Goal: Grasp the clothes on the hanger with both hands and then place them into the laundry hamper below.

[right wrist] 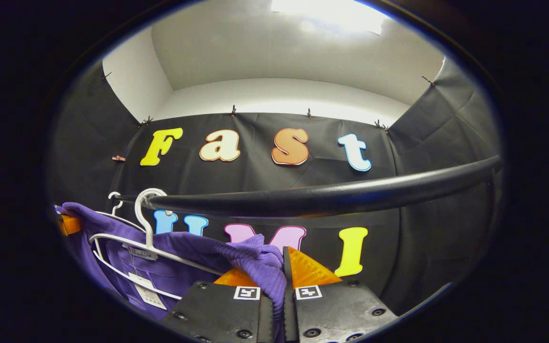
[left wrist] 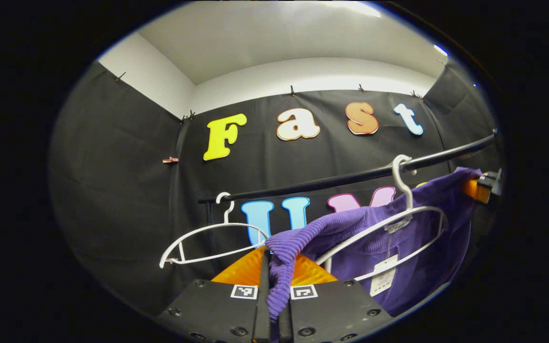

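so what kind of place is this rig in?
Looks like a staged laundry or closet booth: a black metal clothes rail along a black cloth wall, white wire hangers, and a purple ribbed knit garment pinched by each hand-held gripper.

Black cloth wall (right wrist: 422, 143), white wall above (right wrist: 274, 95), ceiling light (right wrist: 327, 14).

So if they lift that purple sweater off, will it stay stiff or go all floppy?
Probably floppy: the purple sweater already sags and folds where the left gripper pinches it. It looks like soft ribbed knit, so likely light and not slippery. It may snag on the white hanger, since cloth still drapes around its wire.
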Available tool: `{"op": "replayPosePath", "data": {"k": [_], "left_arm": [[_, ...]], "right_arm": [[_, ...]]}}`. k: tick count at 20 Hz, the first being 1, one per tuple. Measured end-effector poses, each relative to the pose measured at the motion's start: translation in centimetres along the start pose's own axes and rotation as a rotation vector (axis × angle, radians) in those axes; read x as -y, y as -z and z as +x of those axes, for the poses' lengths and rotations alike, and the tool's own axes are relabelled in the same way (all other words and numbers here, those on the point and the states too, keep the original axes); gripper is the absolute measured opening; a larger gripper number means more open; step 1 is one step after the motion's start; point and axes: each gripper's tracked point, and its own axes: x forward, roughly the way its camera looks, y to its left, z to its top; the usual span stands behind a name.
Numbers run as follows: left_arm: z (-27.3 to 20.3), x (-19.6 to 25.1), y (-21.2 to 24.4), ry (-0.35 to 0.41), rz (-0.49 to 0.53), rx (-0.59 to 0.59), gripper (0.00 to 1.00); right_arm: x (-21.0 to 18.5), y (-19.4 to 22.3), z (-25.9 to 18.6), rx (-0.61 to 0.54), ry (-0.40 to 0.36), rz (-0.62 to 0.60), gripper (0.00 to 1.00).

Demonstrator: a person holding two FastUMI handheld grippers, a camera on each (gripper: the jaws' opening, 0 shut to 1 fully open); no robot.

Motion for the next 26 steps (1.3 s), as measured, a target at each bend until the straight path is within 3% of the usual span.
{"op": "replayPosePath", "data": {"k": [6,16,17,18,21,22,25,26], "left_arm": [[2.3,-1.2,3.6,-0.005,0.035,-0.084,0.11],[2.9,2.4,8.4,0.077,0.013,-0.179,0.1],[2.9,2.6,8.7,0.082,0.01,-0.184,0.1],[2.8,2.7,9.1,0.081,0.006,-0.187,0.11],[2.6,3.0,11.0,0.083,-0.041,-0.219,0.11],[2.6,3.1,11.8,0.092,-0.074,-0.234,0.11],[2.5,3.4,12.3,0.101,-0.168,-0.233,0.11],[2.7,3.5,12.5,0.099,-0.178,-0.229,0.11]], "right_arm": [[0.7,3.3,2.6,-0.046,0.029,-0.013,0.12],[4.2,7.2,3.9,-0.088,0.104,-0.059,0.12],[4.3,7.7,4.0,-0.092,0.106,-0.067,0.08],[4.4,8.0,4.3,-0.093,0.105,-0.072,0.12],[4.4,8.2,5.0,-0.092,0.098,-0.053,0.12],[4.5,8.3,5.3,-0.091,0.098,-0.053,0.08],[4.3,6.9,5.1,-0.071,0.098,-0.032,0.12],[4.1,6.2,4.9,-0.058,0.093,-0.017,0.08]]}}
